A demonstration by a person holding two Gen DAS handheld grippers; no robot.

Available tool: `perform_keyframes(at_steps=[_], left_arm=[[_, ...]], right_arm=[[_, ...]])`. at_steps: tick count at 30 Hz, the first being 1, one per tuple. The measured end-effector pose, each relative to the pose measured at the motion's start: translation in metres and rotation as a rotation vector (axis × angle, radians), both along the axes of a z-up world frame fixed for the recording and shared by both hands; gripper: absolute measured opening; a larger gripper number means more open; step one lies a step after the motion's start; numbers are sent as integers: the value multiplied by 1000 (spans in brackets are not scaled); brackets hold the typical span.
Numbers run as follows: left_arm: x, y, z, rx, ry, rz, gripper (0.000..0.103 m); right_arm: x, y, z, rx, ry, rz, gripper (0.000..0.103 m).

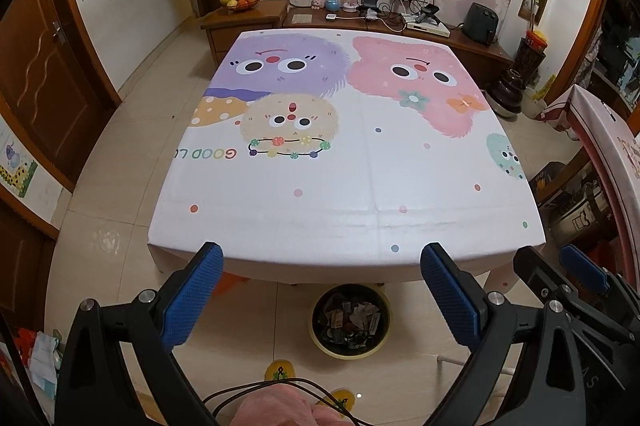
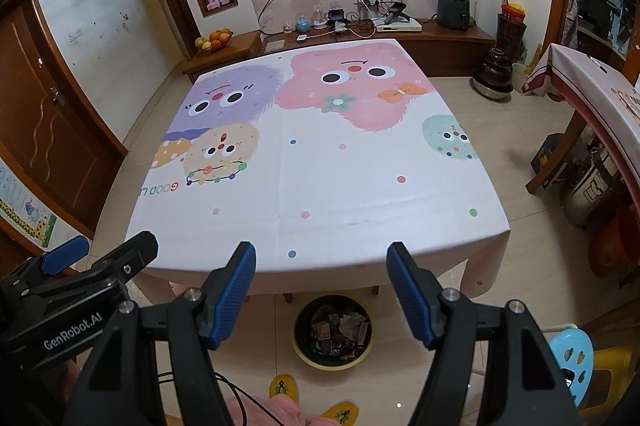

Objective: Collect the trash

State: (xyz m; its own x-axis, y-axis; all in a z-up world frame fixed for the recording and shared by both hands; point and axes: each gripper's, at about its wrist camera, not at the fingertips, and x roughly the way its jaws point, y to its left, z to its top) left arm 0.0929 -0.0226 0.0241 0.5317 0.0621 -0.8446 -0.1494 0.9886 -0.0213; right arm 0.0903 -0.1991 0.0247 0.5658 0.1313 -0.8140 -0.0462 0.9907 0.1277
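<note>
Hovering both at counter's near edge | left gripper (image 1: 322, 282) released, empty | right gripper (image 2: 321, 280) released, empty | trash sits in bin (image 2: 333, 332) on floor below | counter (image 2: 320, 186) shows no litter | judgement: scan the floor before reaching anywhere

Left gripper (image 1: 322, 290) with blue pads spread wide and empty, table (image 1: 348, 186) under a cartoon cloth directly ahead of the tips, bin (image 1: 351, 322) of crumpled trash on the floor below between the fingers, right gripper (image 1: 576, 278) just beside, to the right.
</note>
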Motion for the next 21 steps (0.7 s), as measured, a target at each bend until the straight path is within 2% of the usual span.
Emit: perform_keyframes(at_steps=[21], left_arm=[[2, -3, -3, -1, 13, -6, 98]], right_arm=[[6, -5, -4, 6, 8, -13, 68]])
